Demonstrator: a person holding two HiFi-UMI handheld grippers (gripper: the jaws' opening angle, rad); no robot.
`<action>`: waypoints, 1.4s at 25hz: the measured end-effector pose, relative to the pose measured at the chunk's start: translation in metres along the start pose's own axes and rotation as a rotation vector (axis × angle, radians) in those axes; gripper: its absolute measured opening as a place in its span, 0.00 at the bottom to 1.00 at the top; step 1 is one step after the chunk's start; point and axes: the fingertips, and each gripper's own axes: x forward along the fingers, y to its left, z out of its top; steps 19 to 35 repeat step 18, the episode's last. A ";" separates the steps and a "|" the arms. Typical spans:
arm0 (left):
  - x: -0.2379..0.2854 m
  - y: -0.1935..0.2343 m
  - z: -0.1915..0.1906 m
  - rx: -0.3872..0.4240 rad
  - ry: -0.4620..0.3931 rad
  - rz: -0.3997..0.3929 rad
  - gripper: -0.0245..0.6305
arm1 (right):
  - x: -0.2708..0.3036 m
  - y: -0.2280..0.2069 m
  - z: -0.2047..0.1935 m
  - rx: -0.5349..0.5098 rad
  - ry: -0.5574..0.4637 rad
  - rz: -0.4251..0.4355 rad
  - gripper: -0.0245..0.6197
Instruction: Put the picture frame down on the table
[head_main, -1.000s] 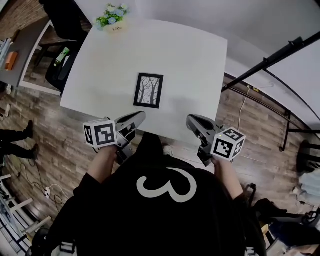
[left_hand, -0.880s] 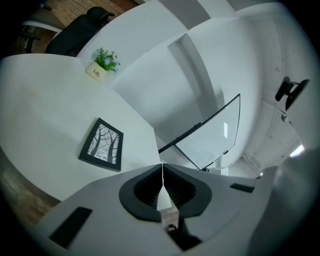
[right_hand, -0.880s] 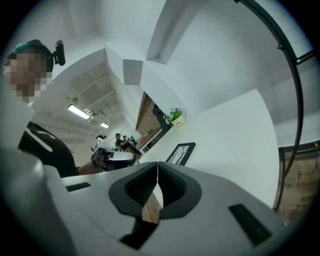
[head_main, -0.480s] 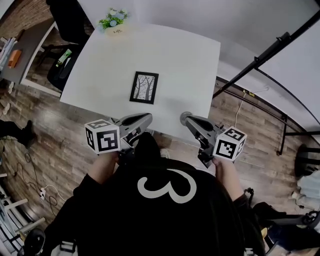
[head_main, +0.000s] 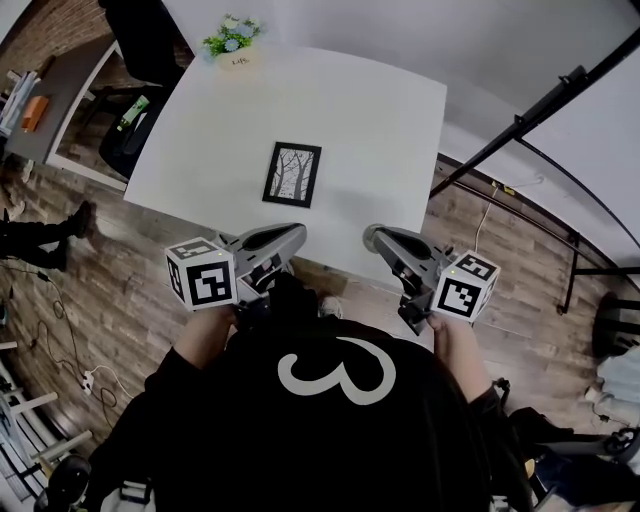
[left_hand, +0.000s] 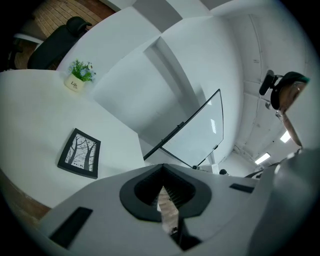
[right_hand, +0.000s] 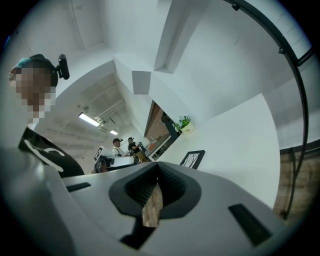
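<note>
A wooden floor (head_main: 110, 290) is seen around a white table (head_main: 370, 130), which fills the upper middle of the head view. Below the table's near edge, a person's black top (head_main: 330, 440) printed with a white 3 is seen.

2 tools are held side by side at that near edge, 1 in each hand, both pointed toward the table. The left tool (head_main: 292, 234) is closed: its jaws are pressed together with only a thin slit left between them, and nothing is gripped. The right tool (head_main: 374, 238) is closed in the same way and is likewise empty. Neither tool touches anything on the table. A cube with square markers is carried on each, the left cube (head_main: 202, 275) and the right cube (head_main: 466, 288).

The picture frame (head_main: 292, 174) is laid flat on the table, near the middle of its near half and apart from both tools. A black border is shown around a pale picture of bare dark trees, and the frame is set lengthwise away from the person, slightly tilted.

A small potted plant (head_main: 232, 37) with green leaves and pale flowers is placed at the table's far edge, well apart from the frame.
</note>
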 end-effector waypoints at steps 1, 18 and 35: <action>0.001 0.001 0.001 0.009 0.002 -0.002 0.06 | 0.001 -0.002 0.000 0.000 0.003 -0.002 0.07; 0.009 0.000 0.005 -0.013 -0.002 -0.055 0.06 | -0.007 -0.011 0.000 0.025 -0.009 -0.016 0.07; 0.009 0.000 0.005 -0.013 -0.002 -0.055 0.06 | -0.007 -0.011 0.000 0.025 -0.009 -0.016 0.07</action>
